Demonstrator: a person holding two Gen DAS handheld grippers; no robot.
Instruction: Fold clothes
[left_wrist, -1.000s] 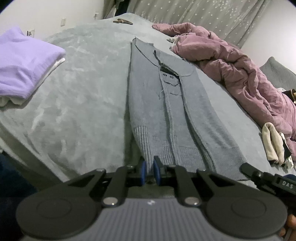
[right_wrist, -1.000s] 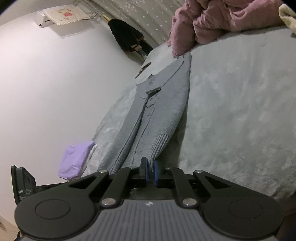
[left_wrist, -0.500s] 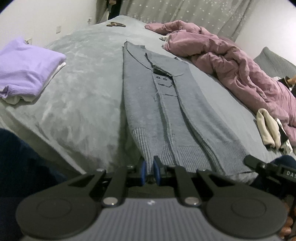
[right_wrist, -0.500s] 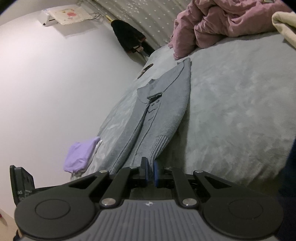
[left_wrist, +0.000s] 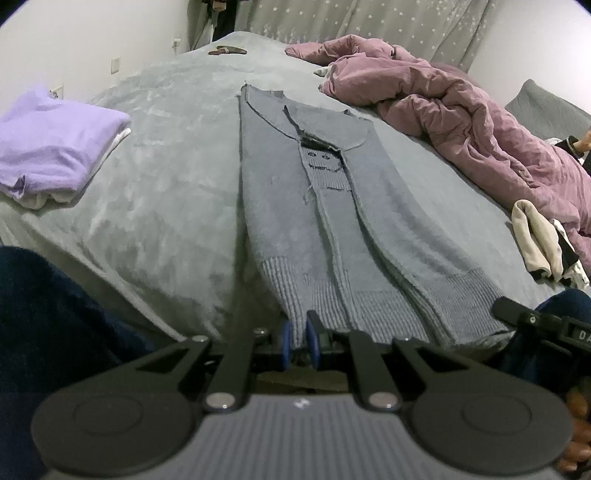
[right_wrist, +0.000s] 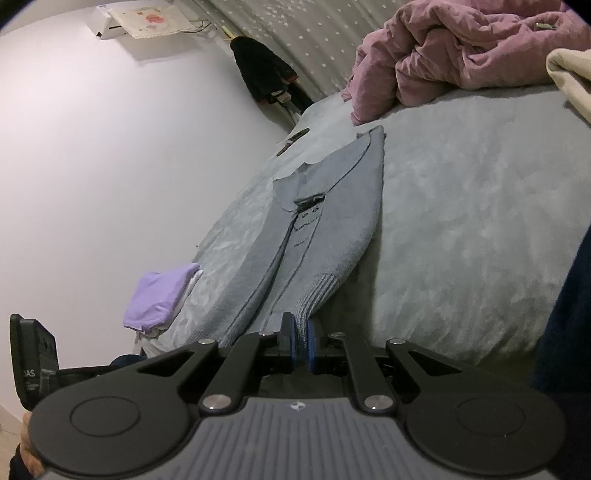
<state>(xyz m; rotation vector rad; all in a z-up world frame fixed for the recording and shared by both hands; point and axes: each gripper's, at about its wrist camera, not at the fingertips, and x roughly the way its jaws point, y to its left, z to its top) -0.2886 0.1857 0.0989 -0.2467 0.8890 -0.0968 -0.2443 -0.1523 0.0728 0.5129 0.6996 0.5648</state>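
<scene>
A grey-blue knit sweater (left_wrist: 332, 206) lies lengthwise on the grey bed (left_wrist: 166, 184), both sides folded in to the middle, collar at the far end. My left gripper (left_wrist: 298, 326) is shut on the left corner of its ribbed hem at the bed's near edge. In the right wrist view the same sweater (right_wrist: 325, 229) stretches away, and my right gripper (right_wrist: 301, 332) is shut on the hem's right corner. The right gripper (left_wrist: 532, 323) also shows at the lower right of the left wrist view.
A folded purple garment (left_wrist: 55, 147) sits on white cloth at the bed's left. A crumpled pink duvet (left_wrist: 461, 110) and a cream and black garment (left_wrist: 539, 243) lie to the right. A small dark object (left_wrist: 225, 50) rests at the far end. Dark clothing of the person fills the lower left.
Both grippers have drawn back toward the bed's near edge with the hem held, so more of the sweater and bed is seen. The person's dark clothing has come into view.
</scene>
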